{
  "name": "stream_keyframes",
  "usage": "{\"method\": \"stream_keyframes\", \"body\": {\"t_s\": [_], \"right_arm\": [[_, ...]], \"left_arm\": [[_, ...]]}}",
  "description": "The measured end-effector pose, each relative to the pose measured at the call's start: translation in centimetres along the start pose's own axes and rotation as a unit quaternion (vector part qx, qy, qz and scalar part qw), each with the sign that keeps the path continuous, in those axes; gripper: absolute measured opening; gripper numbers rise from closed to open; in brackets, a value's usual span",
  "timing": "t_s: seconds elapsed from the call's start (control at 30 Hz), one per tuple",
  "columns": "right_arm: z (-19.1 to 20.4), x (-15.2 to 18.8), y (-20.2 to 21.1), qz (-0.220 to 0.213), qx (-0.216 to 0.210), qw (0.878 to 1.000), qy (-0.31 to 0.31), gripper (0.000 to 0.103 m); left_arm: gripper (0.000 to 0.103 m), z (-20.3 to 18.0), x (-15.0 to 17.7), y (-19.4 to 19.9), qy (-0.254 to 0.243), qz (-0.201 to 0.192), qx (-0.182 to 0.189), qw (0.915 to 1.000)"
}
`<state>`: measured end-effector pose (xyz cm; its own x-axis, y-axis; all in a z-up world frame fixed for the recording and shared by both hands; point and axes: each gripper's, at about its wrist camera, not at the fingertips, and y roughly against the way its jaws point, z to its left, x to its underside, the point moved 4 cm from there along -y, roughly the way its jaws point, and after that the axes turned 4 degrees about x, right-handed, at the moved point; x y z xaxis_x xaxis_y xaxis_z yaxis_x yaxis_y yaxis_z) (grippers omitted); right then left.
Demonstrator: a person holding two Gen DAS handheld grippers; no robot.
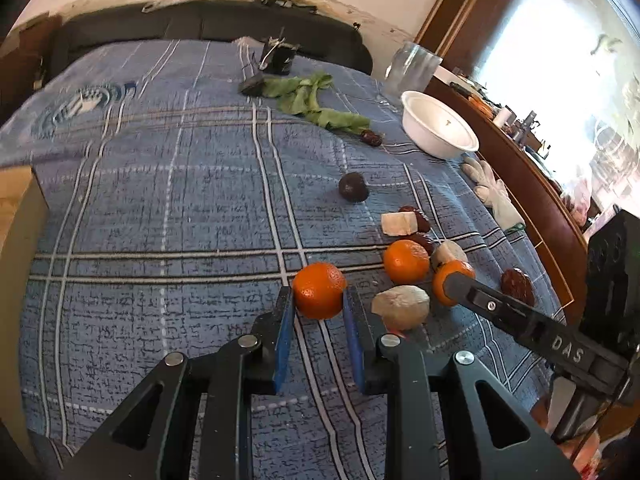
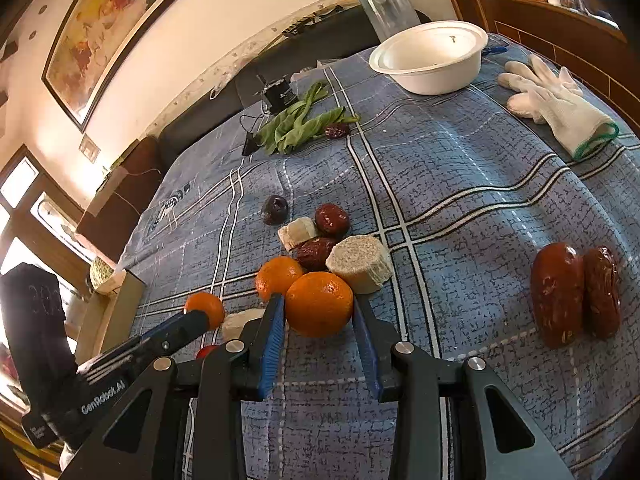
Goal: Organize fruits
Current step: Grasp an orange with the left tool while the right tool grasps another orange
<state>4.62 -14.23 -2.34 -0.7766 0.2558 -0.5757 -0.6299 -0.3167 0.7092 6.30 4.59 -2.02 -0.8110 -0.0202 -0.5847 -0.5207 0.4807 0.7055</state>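
Three oranges point(image 2: 319, 304) – five dates point(image 2: 557, 294) – one bowl point(image 2: 430, 58).

We've got two matte black two-finger grippers, left point(image 1: 319, 300) and right point(image 2: 319, 312), with flat blue ribbed pads point(image 2: 272, 344), triangular cutouts in the arms and shiny silver pivot screws point(image 1: 175, 359). White lettering runs along each finger's side.

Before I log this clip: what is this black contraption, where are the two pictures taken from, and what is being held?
No robot: a person holds one hand-held gripper per hand, each carrying a camera looking along its blue-padded fingers. In the left view, the left hand-held gripper is shut on an orange. In the right view, the right hand-held gripper clamps another orange. On the blue checked cloth lie red dates, pale chunks, greens, a white bowl and a glove.
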Motion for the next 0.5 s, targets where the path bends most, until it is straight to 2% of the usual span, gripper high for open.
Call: {"method": "stream_keyframes", "body": {"t_s": [0.3, 0.37, 0.5], "right_arm": [[1.0, 0.2, 0.4, -0.014, 0.002, 1.000, 0.023, 0.037], [1.6, 0.2, 1.0, -0.025, 0.012, 0.999, 0.039, 0.037], [4.5, 1.0, 3.6, -0.036, -0.009, 0.997, 0.069, 0.038]], "left_arm": [[0.023, 0.0, 0.0, 0.9, 0.004, -0.021, 0.000, 0.9998], [0.023, 0.0, 0.0, 2.2, 0.008, -0.036, -0.011, 0.9993], [0.023, 0.4, 1.1, 7.1, 0.025, -0.068, -0.006, 0.9973]]}}
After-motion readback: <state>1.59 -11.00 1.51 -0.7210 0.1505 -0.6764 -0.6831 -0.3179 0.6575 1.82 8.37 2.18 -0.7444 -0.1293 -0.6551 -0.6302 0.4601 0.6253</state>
